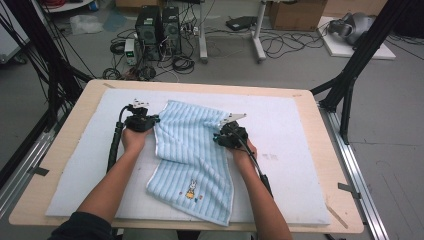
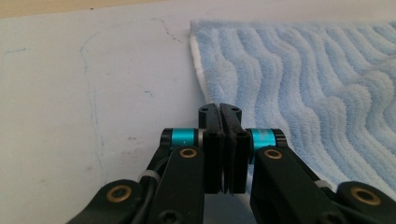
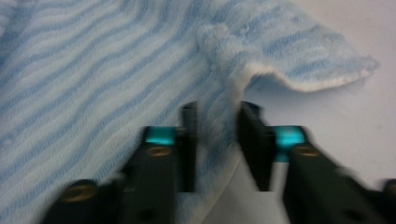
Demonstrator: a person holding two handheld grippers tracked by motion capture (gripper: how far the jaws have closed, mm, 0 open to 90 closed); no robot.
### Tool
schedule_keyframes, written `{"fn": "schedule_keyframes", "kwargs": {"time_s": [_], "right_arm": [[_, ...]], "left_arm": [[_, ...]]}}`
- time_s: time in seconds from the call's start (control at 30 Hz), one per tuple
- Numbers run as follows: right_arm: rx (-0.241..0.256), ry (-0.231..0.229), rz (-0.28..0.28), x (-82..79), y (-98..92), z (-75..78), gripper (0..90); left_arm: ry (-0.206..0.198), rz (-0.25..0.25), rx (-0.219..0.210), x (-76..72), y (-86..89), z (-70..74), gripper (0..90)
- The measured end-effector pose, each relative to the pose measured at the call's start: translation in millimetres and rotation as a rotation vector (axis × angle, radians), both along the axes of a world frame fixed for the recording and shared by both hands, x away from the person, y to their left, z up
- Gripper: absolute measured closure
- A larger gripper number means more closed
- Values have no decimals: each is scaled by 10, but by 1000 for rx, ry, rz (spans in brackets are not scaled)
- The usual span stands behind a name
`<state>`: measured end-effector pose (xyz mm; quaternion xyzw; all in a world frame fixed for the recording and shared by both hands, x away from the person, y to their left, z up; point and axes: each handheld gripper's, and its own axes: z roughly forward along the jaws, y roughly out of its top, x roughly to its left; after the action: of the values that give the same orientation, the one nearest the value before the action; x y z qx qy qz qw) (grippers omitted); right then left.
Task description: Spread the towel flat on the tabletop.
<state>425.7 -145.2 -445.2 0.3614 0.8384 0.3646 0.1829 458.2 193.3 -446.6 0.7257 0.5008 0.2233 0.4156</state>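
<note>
left tongs (image 2: 222,108) pressed together, right tongs (image 3: 215,112) parted

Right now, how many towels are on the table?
1. A single light-blue striped towel lies on the white mat between the left tool and the right tool, its rabbit emblem at the near end. Nothing suggests another beneath, though folds could hide one.

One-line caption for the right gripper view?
Right gripper, jaws apart, straddles a raised edge fold of the blue striped towel on the white mat.

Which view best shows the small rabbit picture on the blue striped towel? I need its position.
The high view: the rabbit picture sits near the blue striped towel's near edge. Both gripper views show towel ribs and edges.
</note>
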Motion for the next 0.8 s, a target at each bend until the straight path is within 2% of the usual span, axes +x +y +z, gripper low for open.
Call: {"fn": "schedule_keyframes", "kwargs": {"time_s": [0.03, 0.07, 0.17, 0.3, 0.4, 0.43, 0.5, 0.57, 0.67, 0.73, 0.8], "right_arm": [[-39, -35, 11, 21, 9, 10, 874], [-50, -45, 13, 46, 15, 11, 879], [-75, -76, -26, 157, 4, -11, 881], [-107, -106, -137, 329, -65, -14, 882], [-136, -123, -227, 425, -109, -12, 881], [-113, -113, -241, 434, -127, -12, 877], [-88, -108, -226, 416, -141, 2, 849], [-85, -120, -193, 370, -135, 28, 797], [-40, -130, -173, 289, -141, 94, 676], [-15, -121, -177, 246, -143, 133, 541], [-6, -125, -189, 172, -147, 172, 496]], "left_arm": [[-4, -6, 0, -2, -10, 0, 874], [-4, -15, 0, -3, -18, -1, 874], [-20, -24, -11, -2, -48, -8, 873], [-56, -32, -42, 8, -95, -8, 861], [-76, -49, -34, 4, -118, -14, 827], [-75, -52, -41, 3, -108, -13, 779], [-55, -51, -69, -1, -71, -4, 591], [-51, -42, -89, -20, -33, 4, 516], [-44, -35, -115, -78, -1, 21, 430], [-29, -56, -120, -129, 12, 25, 382], [1, -78, -108, -163, 23, 26, 356]]}}
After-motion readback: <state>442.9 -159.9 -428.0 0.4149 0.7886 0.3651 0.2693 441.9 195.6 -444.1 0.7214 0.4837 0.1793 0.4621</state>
